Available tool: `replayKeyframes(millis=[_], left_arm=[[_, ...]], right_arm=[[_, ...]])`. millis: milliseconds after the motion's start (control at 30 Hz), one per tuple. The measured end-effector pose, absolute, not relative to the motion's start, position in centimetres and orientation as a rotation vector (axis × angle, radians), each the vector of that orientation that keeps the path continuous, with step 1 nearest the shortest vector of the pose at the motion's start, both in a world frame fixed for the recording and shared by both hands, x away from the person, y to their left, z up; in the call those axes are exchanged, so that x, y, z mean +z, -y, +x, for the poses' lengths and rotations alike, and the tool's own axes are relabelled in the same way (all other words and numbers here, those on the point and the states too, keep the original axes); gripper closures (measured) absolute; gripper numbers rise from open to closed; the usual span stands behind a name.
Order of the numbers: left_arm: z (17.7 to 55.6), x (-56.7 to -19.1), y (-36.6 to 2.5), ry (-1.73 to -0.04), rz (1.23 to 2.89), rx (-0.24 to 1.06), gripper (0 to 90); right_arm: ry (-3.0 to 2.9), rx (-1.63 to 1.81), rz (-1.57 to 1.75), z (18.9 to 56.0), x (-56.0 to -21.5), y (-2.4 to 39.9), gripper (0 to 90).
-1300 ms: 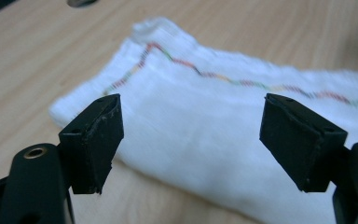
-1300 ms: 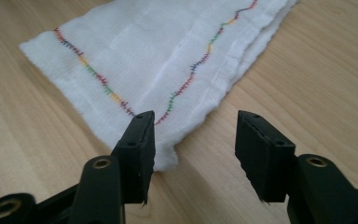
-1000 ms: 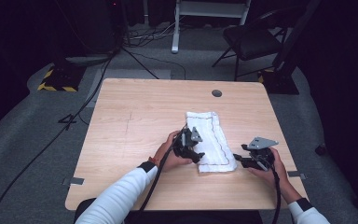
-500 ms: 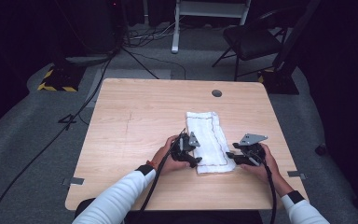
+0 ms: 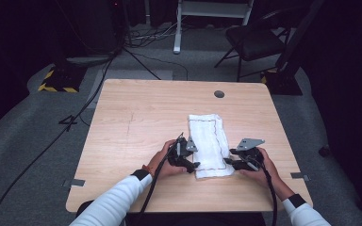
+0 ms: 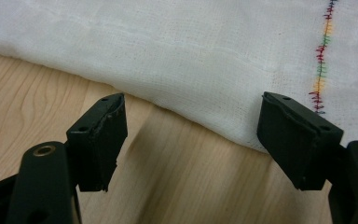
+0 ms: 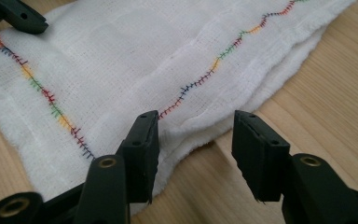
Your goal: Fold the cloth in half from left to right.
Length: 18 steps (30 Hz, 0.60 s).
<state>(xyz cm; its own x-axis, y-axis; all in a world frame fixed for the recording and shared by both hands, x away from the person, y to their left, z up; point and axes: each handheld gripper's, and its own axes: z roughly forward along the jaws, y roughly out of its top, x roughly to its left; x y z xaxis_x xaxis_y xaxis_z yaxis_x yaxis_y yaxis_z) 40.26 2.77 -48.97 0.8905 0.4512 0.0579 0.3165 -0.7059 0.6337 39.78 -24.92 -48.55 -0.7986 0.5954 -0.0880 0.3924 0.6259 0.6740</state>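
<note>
cloth (image 5: 211,143): white, folded, rainbow stitching | left tongs (image 6: 191,135) wide | right tongs (image 7: 193,154) closing, empty

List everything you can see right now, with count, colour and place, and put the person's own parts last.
folded cloth: one, white with multicoloured stitching, near-right part of the table, between the two tongs
table: one, light wood, centre of the high view
round cable port: one, grey, far right of the tabletop
chair: one, black, on the floor beyond the table
hazard-striped base: one, yellow and black, floor at far left
floor cables: several, black, left of the table
left tongs: one, black, open, jaws at the cloth's edge
right tongs: one, black, just been closing, cloth edge between the jaws, not yet pinched
sleeves: two, white, bottom edge
</note>
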Motion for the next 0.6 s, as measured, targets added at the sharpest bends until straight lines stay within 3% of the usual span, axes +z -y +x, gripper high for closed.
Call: replayKeyframes(millis=[600], left_arm=[[37.9, -49.0, -5.0, -0.593, 2.399, 0.256, 25.3]], right_arm=[[-2.599, 0.977, 0.761, 37.3, -48.6, 23.6, 50.2]])
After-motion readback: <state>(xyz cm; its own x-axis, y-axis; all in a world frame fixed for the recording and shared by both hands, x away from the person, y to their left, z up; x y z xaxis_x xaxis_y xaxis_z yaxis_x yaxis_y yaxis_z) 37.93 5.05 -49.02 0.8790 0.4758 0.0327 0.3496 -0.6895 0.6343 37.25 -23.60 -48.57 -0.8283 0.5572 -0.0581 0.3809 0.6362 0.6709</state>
